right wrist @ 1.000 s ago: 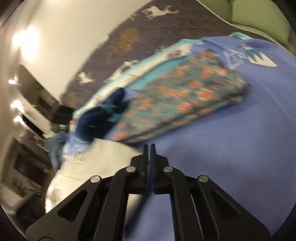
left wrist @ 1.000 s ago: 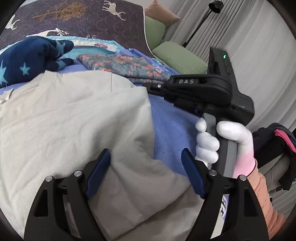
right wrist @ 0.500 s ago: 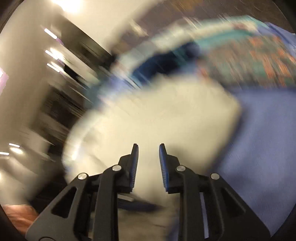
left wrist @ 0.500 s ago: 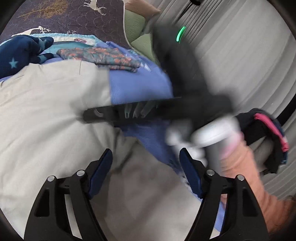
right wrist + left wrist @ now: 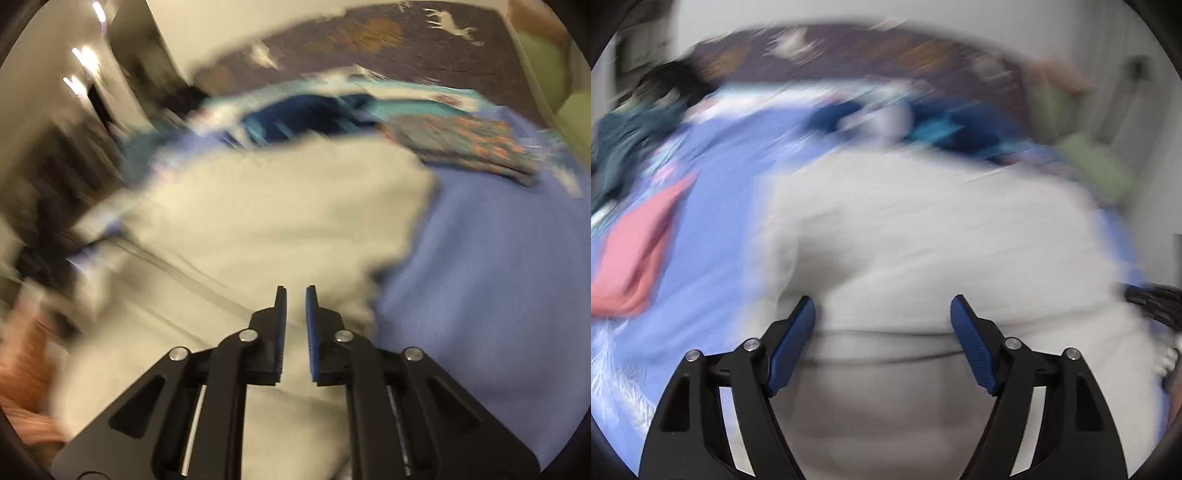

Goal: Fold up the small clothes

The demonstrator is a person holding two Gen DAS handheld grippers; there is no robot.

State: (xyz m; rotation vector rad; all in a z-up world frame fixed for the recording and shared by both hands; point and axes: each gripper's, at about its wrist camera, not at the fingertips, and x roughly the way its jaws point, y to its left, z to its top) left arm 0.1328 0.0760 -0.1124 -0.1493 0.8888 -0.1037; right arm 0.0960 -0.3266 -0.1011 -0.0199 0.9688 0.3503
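Left gripper [image 5: 882, 314]: pointed steeply down over the pale garment; its jaws are seen closing, with the cloth spread beneath and between the blue pads [image 5: 971, 347], which are not pressed on it.
Right gripper [image 5: 295, 314]: a narrow gap is seen between its pads [image 5: 312, 332], so it is not clenched; nothing is gripped, and the garment lies under it.
Pale garment [image 5: 923, 229]: a light grey-beige piece spread on the blue blanket [image 5: 713, 229], near the front edge of the bed; a fold line is seen across it near the left gripper.
Pink cloth [image 5: 635, 254]: laid on the blanket, to the left of the garment, apart from it.
Patterned folded cloth [image 5: 465, 147]: lying beyond the garment, on the right in the right wrist view.
Dark blue cloth [image 5: 303, 114]: seen behind the garment; details are lost to blur.
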